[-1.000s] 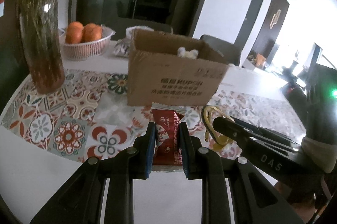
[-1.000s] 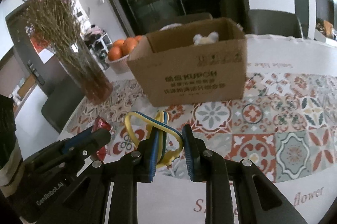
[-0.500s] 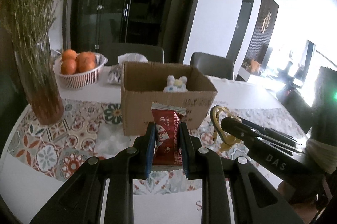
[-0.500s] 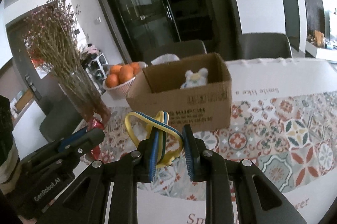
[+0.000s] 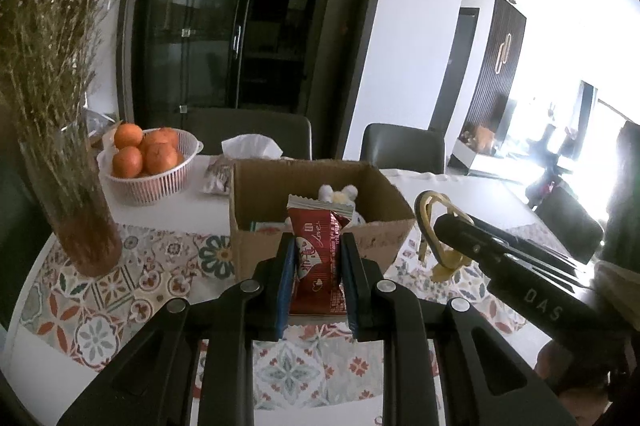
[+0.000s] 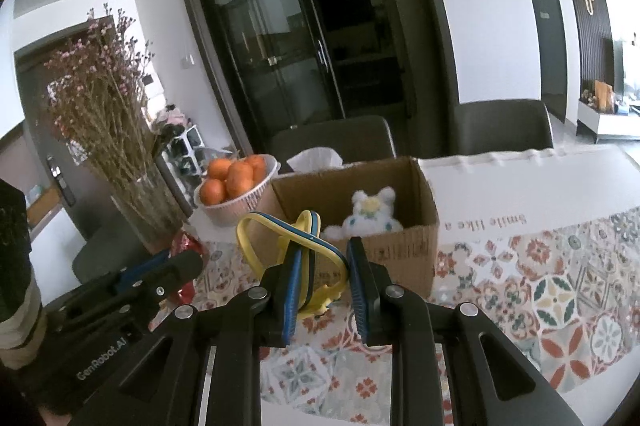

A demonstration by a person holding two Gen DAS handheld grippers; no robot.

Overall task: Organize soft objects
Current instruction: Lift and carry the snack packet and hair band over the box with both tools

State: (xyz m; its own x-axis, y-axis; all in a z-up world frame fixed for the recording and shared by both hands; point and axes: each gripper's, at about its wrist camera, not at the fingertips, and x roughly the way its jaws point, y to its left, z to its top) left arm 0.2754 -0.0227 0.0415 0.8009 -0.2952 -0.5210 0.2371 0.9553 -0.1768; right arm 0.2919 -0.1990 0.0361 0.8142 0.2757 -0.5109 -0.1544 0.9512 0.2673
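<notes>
My left gripper (image 5: 318,266) is shut on a red snack packet (image 5: 317,258) and holds it above the table, just in front of an open cardboard box (image 5: 320,185). My right gripper (image 6: 323,274) is shut on a yellow and blue looped band (image 6: 288,238), held up in front of the same box (image 6: 400,250). A white plush toy (image 6: 370,211) sits inside the box; it also shows in the left wrist view (image 5: 340,194). The band (image 5: 430,226) and right gripper show at the right of the left wrist view.
A glass vase of dried flowers (image 5: 76,209) stands at the left. A white basket of oranges (image 5: 150,165) and a tissue box (image 5: 250,147) sit behind the box. The table has a patterned runner (image 6: 540,286). Dark chairs (image 5: 404,147) stand beyond.
Both grippers have risen with their loads, so the box's inside and the plush toy now show from above. Their grips have not changed.
</notes>
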